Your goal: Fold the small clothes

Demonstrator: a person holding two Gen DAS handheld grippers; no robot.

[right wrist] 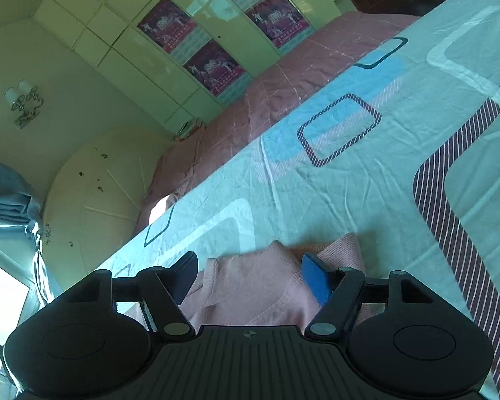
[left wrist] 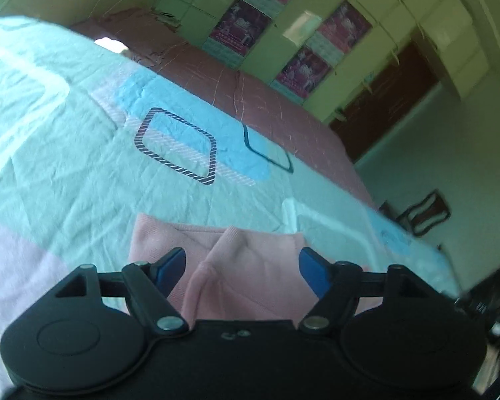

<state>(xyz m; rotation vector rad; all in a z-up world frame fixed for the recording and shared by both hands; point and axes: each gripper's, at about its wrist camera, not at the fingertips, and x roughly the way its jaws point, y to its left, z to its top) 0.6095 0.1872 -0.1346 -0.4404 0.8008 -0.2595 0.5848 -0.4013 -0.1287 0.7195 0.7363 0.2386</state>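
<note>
A small pink knit garment (left wrist: 250, 266) lies folded over on the pale green patterned bedsheet (left wrist: 66, 166). In the left wrist view my left gripper (left wrist: 242, 265) stands open just above the garment, its blue pads (left wrist: 311, 275) wide apart and clear of the cloth. In the right wrist view the same pink garment (right wrist: 256, 283) lies under my right gripper (right wrist: 251, 275), which is open too, with a folded edge of the cloth showing between the blue pads (right wrist: 315, 278). Neither gripper presses on the fabric.
A pink quilted cover (left wrist: 250, 93) lies on the far side of the bed. Beyond it stands a pale wardrobe with pink posters (right wrist: 213, 70). A dark door (left wrist: 383, 106) and a chair (left wrist: 426, 213) are off the bed's end. A curtain and window (right wrist: 3, 233) are at left.
</note>
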